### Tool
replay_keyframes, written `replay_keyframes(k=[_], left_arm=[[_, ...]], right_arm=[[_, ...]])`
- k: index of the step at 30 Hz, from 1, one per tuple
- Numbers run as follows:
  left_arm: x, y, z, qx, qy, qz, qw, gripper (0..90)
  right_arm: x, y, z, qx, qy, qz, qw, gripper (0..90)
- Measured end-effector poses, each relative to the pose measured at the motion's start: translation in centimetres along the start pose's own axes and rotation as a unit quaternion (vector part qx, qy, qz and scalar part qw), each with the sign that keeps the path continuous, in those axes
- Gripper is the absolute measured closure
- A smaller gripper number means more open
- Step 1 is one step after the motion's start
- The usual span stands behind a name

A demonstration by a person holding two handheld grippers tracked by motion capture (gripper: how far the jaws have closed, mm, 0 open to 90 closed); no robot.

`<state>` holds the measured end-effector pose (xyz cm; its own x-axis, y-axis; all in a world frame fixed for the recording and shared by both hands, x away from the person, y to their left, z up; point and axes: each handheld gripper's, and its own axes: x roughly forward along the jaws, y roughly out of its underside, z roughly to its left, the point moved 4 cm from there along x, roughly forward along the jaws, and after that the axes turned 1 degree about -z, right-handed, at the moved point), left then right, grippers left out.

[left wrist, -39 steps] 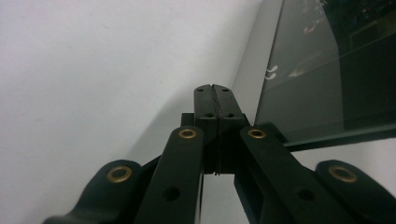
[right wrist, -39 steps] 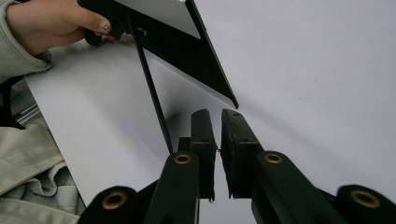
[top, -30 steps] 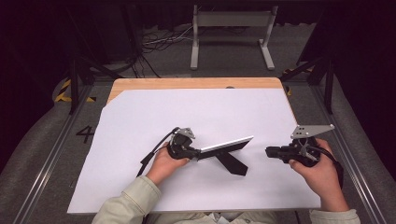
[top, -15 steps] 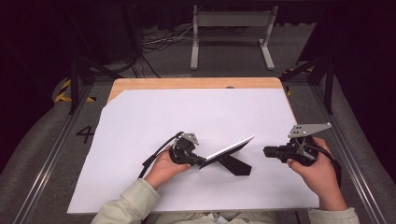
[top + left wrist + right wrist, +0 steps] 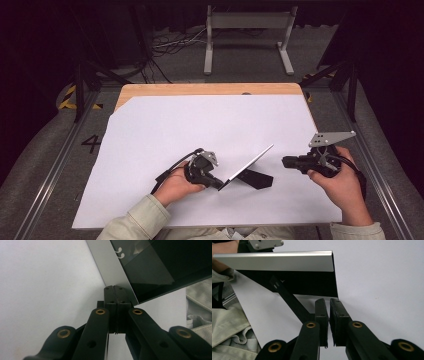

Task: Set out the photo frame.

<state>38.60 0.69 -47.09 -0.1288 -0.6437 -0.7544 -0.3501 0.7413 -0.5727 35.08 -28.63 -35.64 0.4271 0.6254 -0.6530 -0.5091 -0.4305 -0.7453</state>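
Left gripper (image 5: 212,181) jaws clamp the near-left corner of the tilted tablet (image 5: 247,167) near the worktop (image 5: 150,130) front edge, long axis rising toward right gripper (image 5: 289,161), jaws nearly shut, empty.

Both grippers were black: the left gripper (image 5: 212,181) carried a small grey plate and trailed a black cable toward 8 o'clock, while the right gripper (image 5: 290,162) bore a larger three-cornered grey plate dotted with holes. Brass-coloured rivets (image 5: 100,312) pinned the jaw links, with small screw holes in the pads. The person wore pale beige sleeves (image 5: 140,220).
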Motion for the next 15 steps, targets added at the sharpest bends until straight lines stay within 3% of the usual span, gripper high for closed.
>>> replay_keyframes(k=[15], left_arm=[[1.1, -0.6, -1.6, 0.037, 0.026, 0.017, 0.9988, 90.0]], right_arm=[[-0.2, 0.0, 0.0, 0.002, 0.001, 0.001, 1.0, 85.1]])
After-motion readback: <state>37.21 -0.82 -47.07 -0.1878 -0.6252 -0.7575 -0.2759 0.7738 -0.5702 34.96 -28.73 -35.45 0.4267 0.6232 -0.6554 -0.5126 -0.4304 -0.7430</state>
